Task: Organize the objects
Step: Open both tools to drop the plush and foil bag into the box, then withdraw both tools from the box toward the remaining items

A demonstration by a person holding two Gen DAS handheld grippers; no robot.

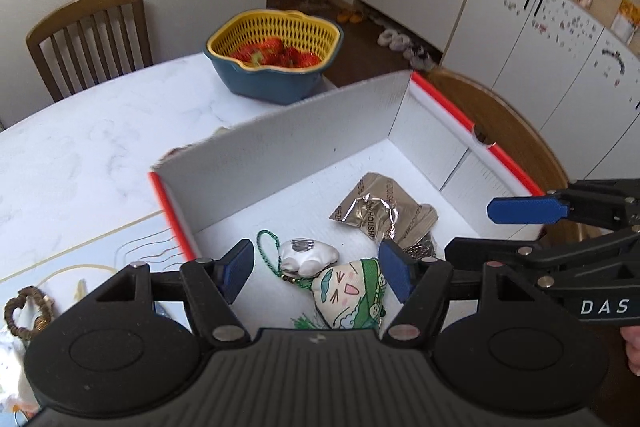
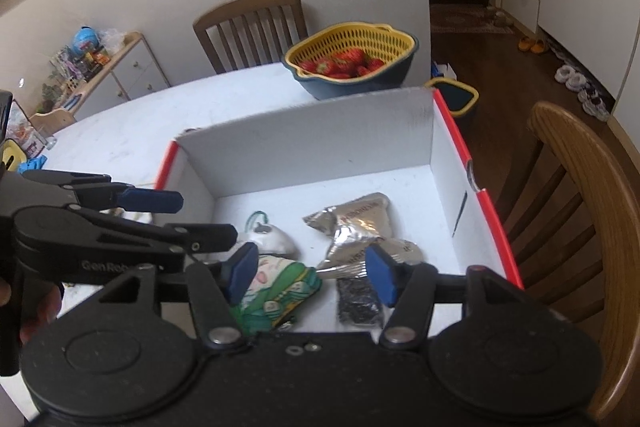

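Observation:
A white cardboard box [image 1: 280, 155] [image 2: 304, 147] with a red rim stands on the table. On its floor lie a white plush charm [image 1: 306, 255] [image 2: 268, 241] on a green cord, a green cartoon pouch [image 1: 350, 297] [image 2: 280, 293], crumpled silver foil packets [image 1: 378, 211] [image 2: 356, 227] and a dark packet [image 2: 358, 301]. My left gripper [image 1: 316, 269] [image 2: 196, 217] hovers open over the charm and pouch, holding nothing. My right gripper [image 2: 310, 277] [image 1: 492, 231] hangs open above the foil packets and pouch, also with nothing between its fingers.
A blue and yellow basket [image 1: 276, 47] [image 2: 352, 55] of strawberries stands behind the box on the white table [image 1: 100, 131]. A bead bracelet [image 1: 24, 311] lies at the table's near left. Wooden chairs [image 1: 92, 31] [image 2: 580, 207] stand at the far side and the right.

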